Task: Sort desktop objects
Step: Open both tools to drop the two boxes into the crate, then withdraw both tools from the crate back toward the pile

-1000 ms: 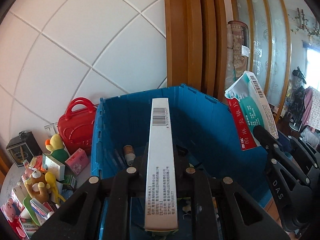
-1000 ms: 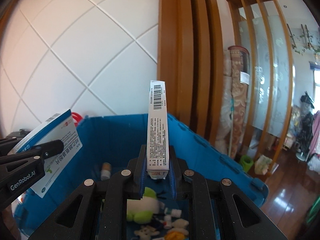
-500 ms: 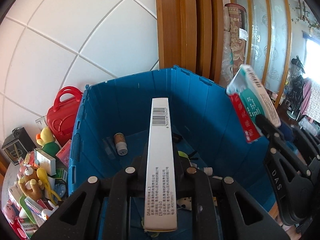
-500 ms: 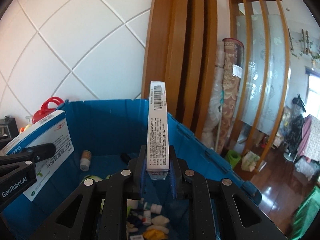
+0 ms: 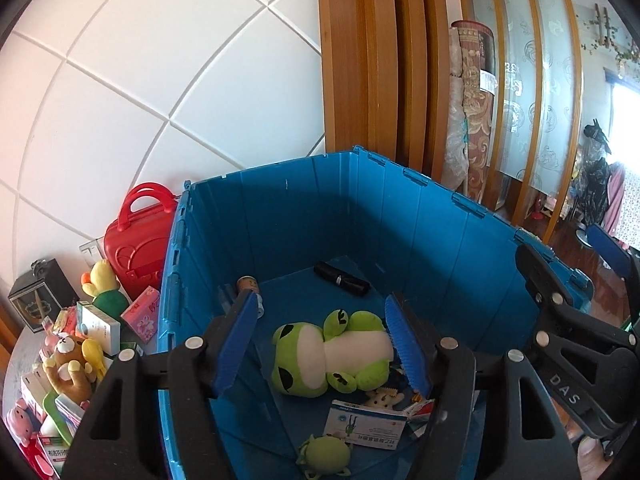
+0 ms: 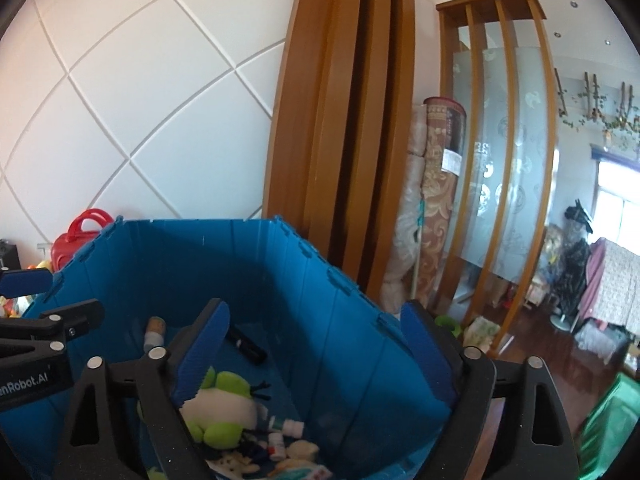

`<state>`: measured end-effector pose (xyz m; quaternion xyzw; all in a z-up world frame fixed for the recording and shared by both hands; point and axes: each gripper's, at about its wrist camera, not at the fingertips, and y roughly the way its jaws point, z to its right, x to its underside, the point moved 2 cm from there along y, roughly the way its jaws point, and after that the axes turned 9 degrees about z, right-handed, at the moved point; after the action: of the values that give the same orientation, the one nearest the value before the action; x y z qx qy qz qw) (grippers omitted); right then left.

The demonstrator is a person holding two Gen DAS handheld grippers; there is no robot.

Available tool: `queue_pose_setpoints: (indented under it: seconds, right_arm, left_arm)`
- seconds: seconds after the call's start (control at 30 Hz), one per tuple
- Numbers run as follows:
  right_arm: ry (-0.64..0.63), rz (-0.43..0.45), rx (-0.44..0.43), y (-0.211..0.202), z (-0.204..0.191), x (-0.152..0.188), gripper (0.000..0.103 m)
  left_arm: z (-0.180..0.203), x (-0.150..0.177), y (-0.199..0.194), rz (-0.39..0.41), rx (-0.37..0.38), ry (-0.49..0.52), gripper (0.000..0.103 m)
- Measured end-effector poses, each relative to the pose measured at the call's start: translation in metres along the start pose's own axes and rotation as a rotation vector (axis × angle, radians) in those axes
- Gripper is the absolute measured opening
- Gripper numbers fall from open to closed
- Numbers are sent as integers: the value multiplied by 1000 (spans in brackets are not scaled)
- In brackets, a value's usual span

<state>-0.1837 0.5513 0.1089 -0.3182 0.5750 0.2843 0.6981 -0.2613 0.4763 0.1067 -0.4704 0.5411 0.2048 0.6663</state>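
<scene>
A deep blue crate (image 5: 420, 224) is the landmark, seen from above its near rim in both wrist views. On its floor lies a white medicine box (image 5: 366, 426) with blue print, flat, face up, near the front wall. Just behind that box lies a green and white plush frog (image 5: 328, 354) on its back, and in front of the box a smaller green plush (image 5: 323, 455).

Left of the crate, outside its wall, the tabletop (image 5: 24, 348) is crowded: a dark lantern-like case (image 5: 40, 294), a brown bear plush (image 5: 68, 372), a white carton (image 5: 98, 326), a yellow and green plush (image 5: 105, 292), a pink packet (image 5: 145, 314) and a red toy handbag (image 5: 138, 236) against the white tiled wall.

Inside the crate, toward the back left corner, stands a small cork-topped bottle (image 5: 249, 285); a black cylinder (image 5: 342, 284) lies by the back wall. Small bottles and toys (image 6: 286, 436) litter the floor right of the frog.

The left gripper (image 5: 320, 340) hangs over the crate with its blue pads apart and opening, nothing between them. The right gripper (image 6: 316, 356) is likewise opening and empty, its right finger over the crate's right wall.

Right of the crate stand wooden slats (image 6: 352, 120), a rolled carpet (image 6: 436, 200) and open wooden floor (image 6: 560, 364).
</scene>
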Motion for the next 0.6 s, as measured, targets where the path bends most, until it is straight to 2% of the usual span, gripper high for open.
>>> queue_pose_setpoints:
  seconds: [0.03,0.07,0.17,0.4,0.6]
  right_arm:
    - [-5,5,6,-4,-1,-2,100]
    - [-10,10,10,-7,-2,-2,103]
    - [-19,6,10,-16,-4,-5,103]
    - [-18,-99,-49,-31,-10,-2,103]
    - [-12,-133,-54,-46,-15,5,103]
  left_arm:
    - [-2,0,-2,2,4,-6,66]
    - [-4,0,-5,4,6,-9,66]
    - [-6,3,-16,4,2,-2,66]
    - [-9,13,-48,2,-11,16,66]
    - [-21,27,-73,-22,20,-4,66]
